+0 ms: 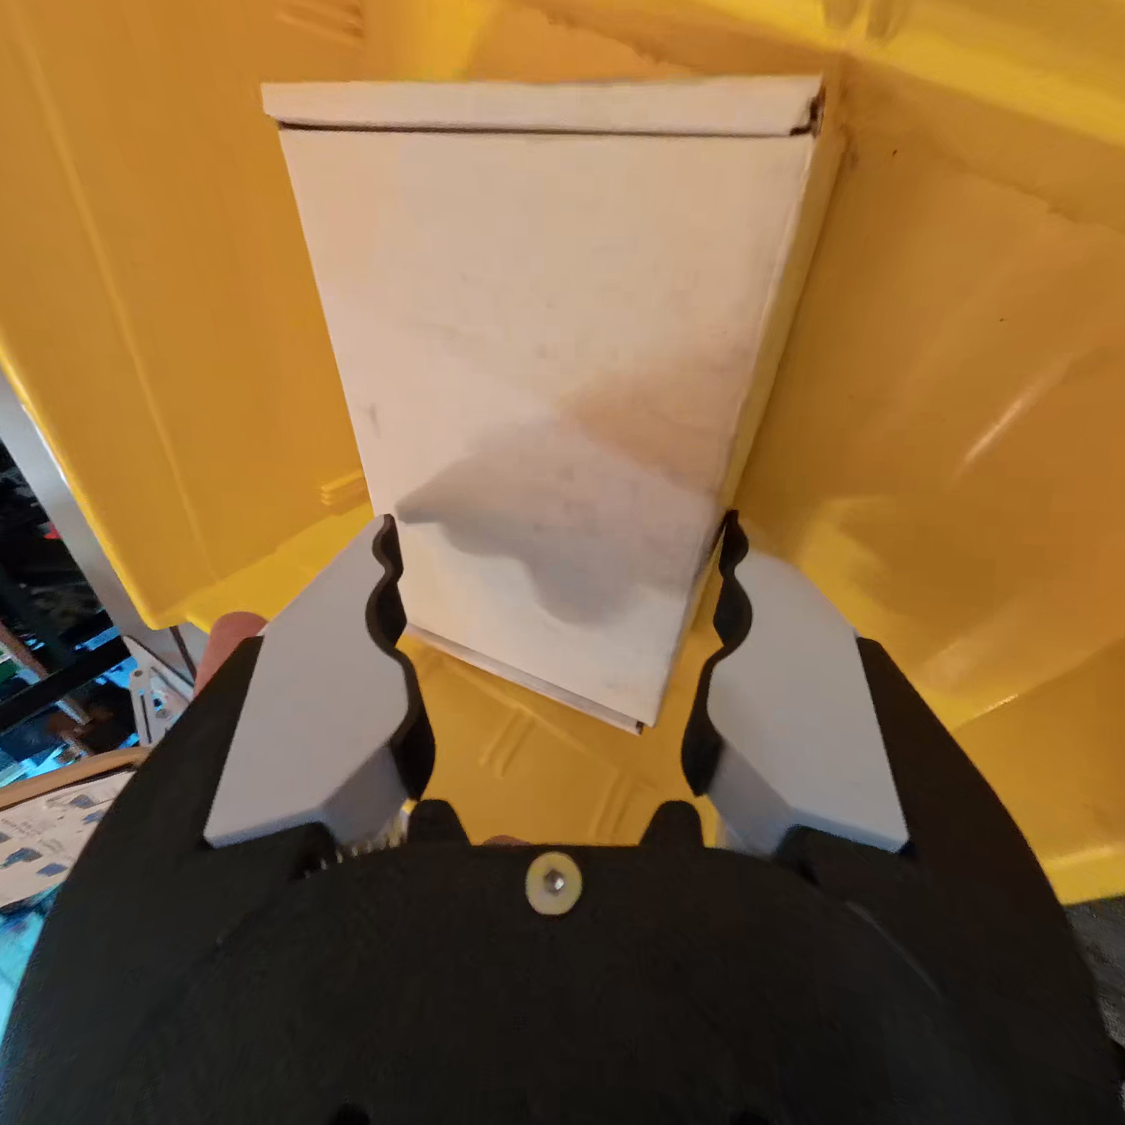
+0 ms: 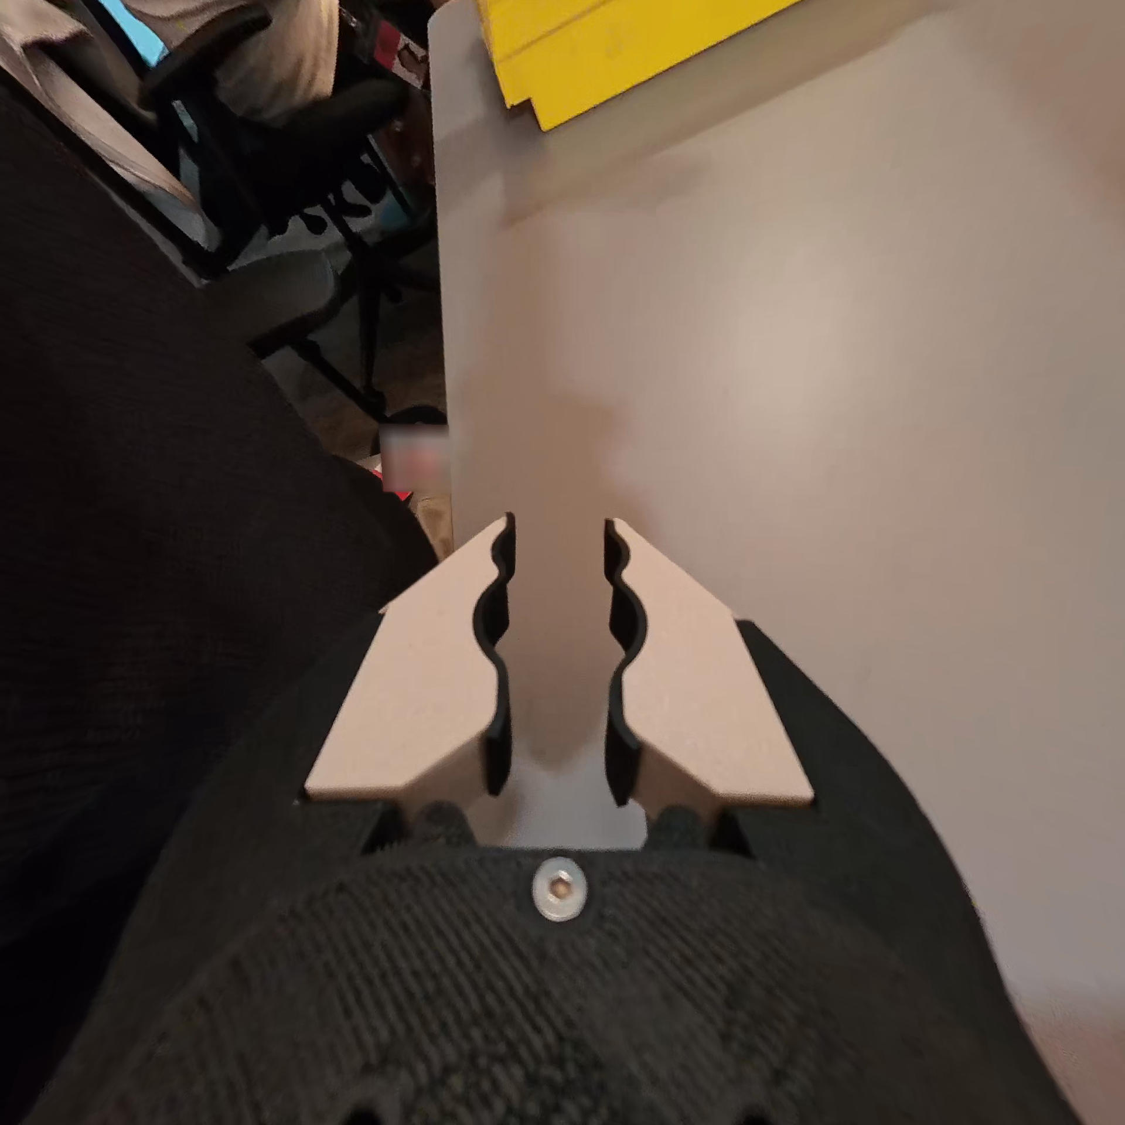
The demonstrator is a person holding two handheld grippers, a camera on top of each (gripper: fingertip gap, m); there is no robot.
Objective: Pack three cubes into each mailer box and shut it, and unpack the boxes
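While the left tongs [image 1: 557, 529] reach into the yellow bin [image 1: 913, 377], their two fingers stand wide apart, one on each side of the near end of the white mailer box [image 1: 536, 341]. That box is shut, its lid flap folded down along the far end, and it sits tilted inside the bin, the far end tucked up into the bin's far right corner where two yellow walls meet. Its near corner points down toward the bin's ribbed floor. Whether the black wavy pads [image 1: 386, 584] actually press the cardboard I cannot tell; they look just beside its edges, and a grey shadow falls across the near half of the lid. A fingertip of the person's hand [image 1: 228, 645] shows just behind the left finger. Off past the bin's left rim there is cluttered shelving, blurred.

Over on the other side, the right tongs [image 2: 559, 529] hang above the pale grey surface [image 2: 822, 396] close to its left edge, fingers parted by a narrow gap with nothing between them, only bare tabletop and their own soft shadow. A yellow bin lid or panel [image 2: 609, 55] lies at the far end of the surface, near its left corner. Beyond the edge stand black office chairs [image 2: 316, 201], and a dark sleeve [image 2: 152, 456] fills the left of that view.
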